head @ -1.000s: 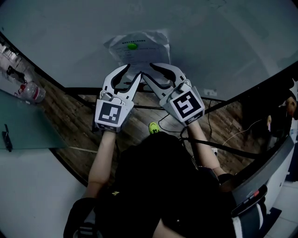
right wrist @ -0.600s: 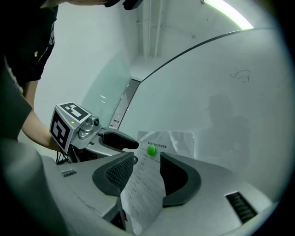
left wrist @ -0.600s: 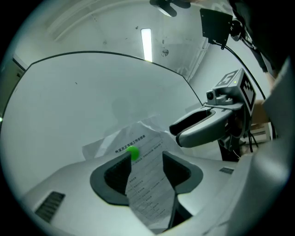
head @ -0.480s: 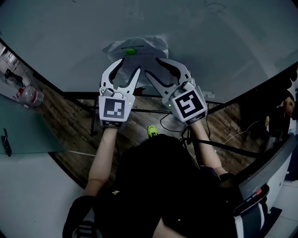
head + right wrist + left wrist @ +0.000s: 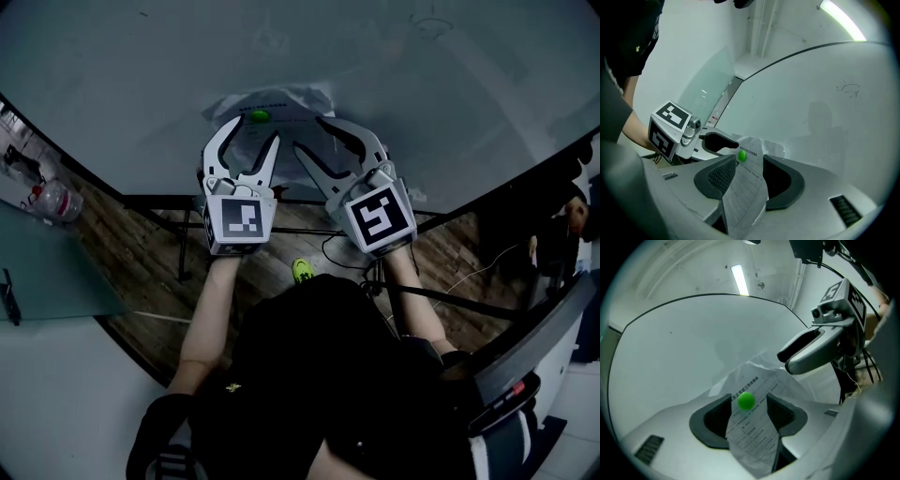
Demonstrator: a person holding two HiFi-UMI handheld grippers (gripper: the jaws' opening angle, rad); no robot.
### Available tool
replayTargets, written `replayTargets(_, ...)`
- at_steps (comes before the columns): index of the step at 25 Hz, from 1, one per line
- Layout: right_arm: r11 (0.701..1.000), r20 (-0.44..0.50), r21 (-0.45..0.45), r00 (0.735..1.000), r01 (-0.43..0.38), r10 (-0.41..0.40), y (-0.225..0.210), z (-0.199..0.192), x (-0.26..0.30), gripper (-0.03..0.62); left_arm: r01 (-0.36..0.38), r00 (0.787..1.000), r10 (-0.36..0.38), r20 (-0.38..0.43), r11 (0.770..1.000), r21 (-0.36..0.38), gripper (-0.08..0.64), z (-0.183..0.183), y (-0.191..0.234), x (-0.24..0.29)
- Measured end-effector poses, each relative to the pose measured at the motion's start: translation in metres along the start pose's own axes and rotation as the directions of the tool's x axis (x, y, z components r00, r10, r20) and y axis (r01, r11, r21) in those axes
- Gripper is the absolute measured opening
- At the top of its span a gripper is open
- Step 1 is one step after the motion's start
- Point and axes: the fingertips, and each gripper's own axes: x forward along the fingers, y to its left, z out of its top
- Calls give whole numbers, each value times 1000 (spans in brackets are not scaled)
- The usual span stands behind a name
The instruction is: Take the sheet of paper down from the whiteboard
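Left gripper and right gripper jaws just opened, paper between each, ungripped; I'd pluck magnet ahead with left first.

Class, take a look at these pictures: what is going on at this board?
A person faces a whiteboard with the left hand-held gripper and the right hand-held gripper raised to a crumpled sheet of paper. A green magnet pins the sheet, so it is not yet down. Both sets of jaws have just been opening and stand wide apart. The sheet's lower part lies between them, but no pad presses on it, so nothing is gripped.
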Motion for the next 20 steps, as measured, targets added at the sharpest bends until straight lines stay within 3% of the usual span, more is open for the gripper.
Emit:
replayTargets(5, 999, -24, -34, 999, 42, -43, -13, 1, 0, 187, -64, 998, 65, -10, 992, 108, 235, 1, 4, 7)
replayTargets(20, 995, -60, -73, 995, 71, -76, -29, -3, 0, 188, -146, 988, 155, -28, 968, 206, 213, -2, 10, 17)
